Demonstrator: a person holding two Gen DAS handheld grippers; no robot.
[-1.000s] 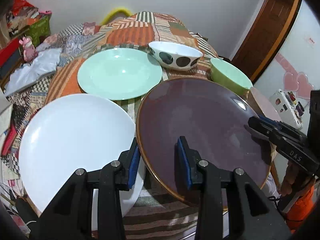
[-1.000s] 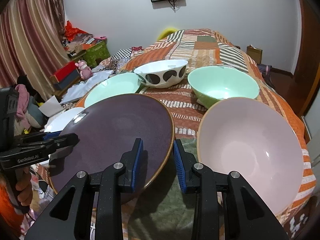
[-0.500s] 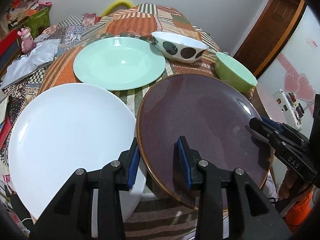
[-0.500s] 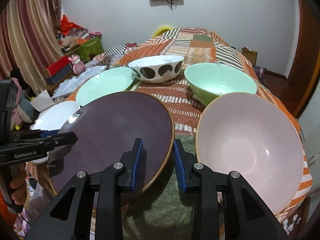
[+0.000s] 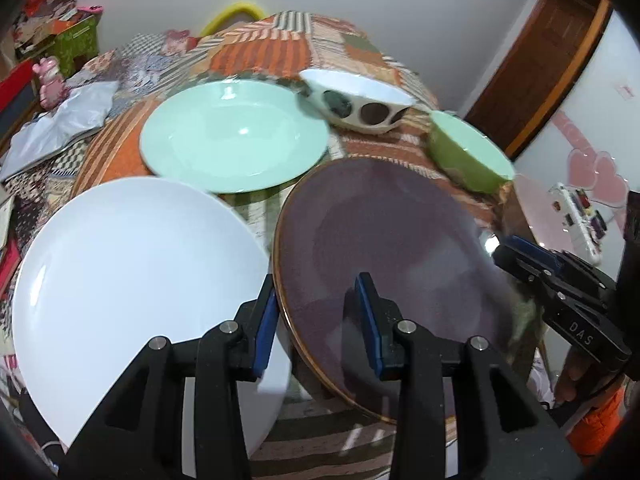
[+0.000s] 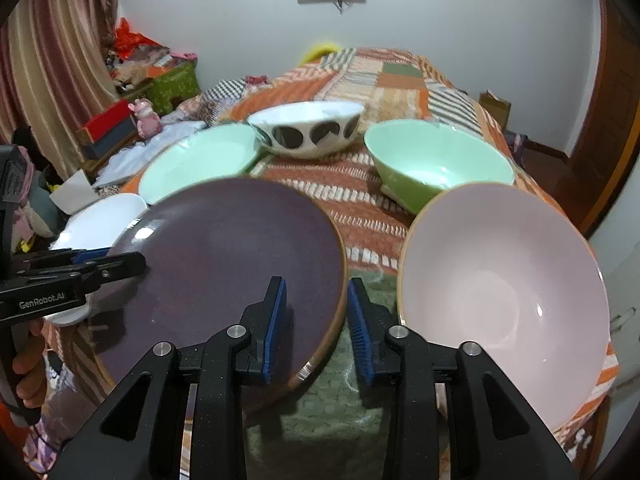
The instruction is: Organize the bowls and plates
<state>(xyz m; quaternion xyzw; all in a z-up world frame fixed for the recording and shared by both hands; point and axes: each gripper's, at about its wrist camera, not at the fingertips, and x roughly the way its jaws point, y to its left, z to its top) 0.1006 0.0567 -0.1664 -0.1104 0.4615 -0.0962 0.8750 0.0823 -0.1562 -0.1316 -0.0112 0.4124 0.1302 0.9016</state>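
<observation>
Bed with patchwork quilt (image 6: 384,76) carries crockery: white plate (image 5: 132,280) near left, mint plate (image 5: 236,136) behind it, purple plate (image 6: 228,264) centre front, pink bowl (image 6: 504,296) near right, green bowl (image 6: 436,164) behind that, spotted bowl (image 6: 306,128) farthest back, between mint plate and green bowl

Both wrist views look closely across the bed from opposite sides, sharing the purple plate (image 5: 392,240).
</observation>
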